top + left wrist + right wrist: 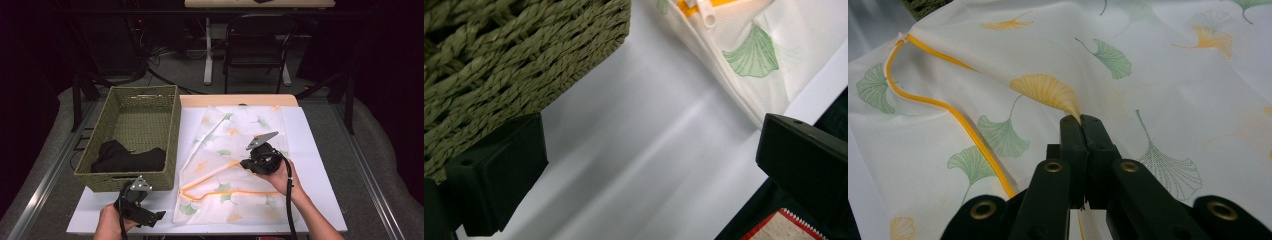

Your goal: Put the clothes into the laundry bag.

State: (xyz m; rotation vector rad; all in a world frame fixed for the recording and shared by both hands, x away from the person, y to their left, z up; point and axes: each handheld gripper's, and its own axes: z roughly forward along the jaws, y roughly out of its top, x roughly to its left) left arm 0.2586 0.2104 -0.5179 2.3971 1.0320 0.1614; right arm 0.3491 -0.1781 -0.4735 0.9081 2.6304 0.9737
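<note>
Right gripper (pixel 1081 120) jaws clenched on mesh laundry bag (pixel 235 165), pinching fabric up, likely to open zippered mouth; left gripper (pixel 137 205) jaws released, idle near tabletop's front edge.

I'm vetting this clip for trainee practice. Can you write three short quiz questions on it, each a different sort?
1. True or false: the right gripper is pinching the leaf-print mesh bag.
2. What lies in the woven basket? A) black cloth B) a white towel C) shoes
3. How do the left gripper jaws stand?

Key: 1 true. 2 A, the black cloth. 3 wide apart over bare white table cover, holding nothing.
</note>
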